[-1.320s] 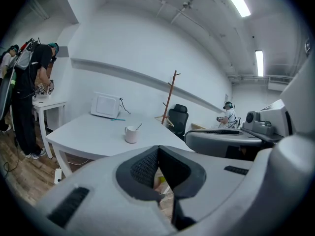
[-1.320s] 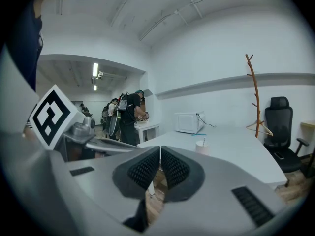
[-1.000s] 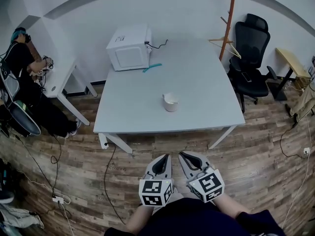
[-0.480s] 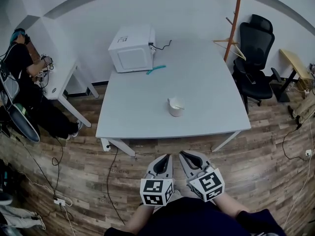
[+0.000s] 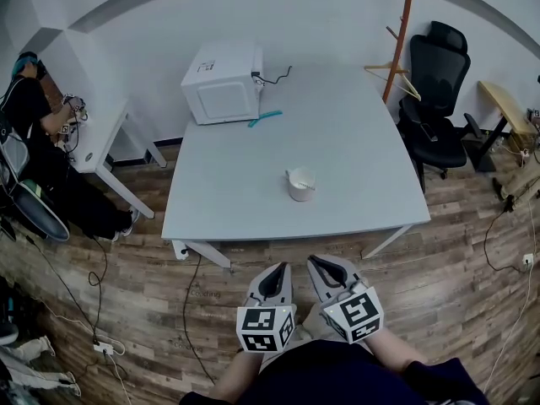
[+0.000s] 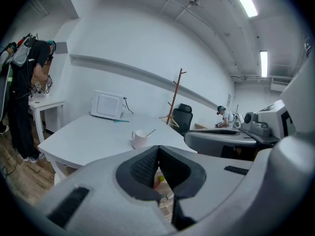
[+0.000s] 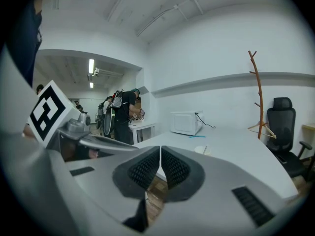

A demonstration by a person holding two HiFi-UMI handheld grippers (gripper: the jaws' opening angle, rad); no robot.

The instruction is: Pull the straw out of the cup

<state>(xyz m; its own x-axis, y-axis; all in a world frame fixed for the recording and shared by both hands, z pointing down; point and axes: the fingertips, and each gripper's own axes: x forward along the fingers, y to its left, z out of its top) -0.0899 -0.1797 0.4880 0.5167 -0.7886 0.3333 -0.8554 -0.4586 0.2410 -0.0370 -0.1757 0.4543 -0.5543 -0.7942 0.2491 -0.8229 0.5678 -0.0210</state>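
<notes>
A white cup (image 5: 300, 184) stands on the grey table (image 5: 245, 201) near its front edge, with a thin straw (image 5: 309, 186) leaning out of it to the right. Both grippers hang side by side over the wooden floor, short of the table and well apart from the cup. My left gripper (image 5: 278, 269) is shut with nothing between its pads. My right gripper (image 5: 318, 265) is shut and empty too. In the left gripper view the cup (image 6: 140, 139) and straw (image 6: 150, 132) show beyond the jaw tips. The right gripper view shows the cup (image 7: 202, 150) small and far off.
A white microwave (image 5: 221, 83) sits at the table's far left corner, with a teal object (image 5: 263, 119) beside it. A wooden coat stand (image 5: 403, 32) and a black office chair (image 5: 439, 91) are to the right. A person (image 5: 34, 142) stands by a side table (image 5: 101, 133) at left.
The table and cup have come slightly nearer and lower in the head view as both grippers edged forward. Both pairs of jaws have stayed shut.
</notes>
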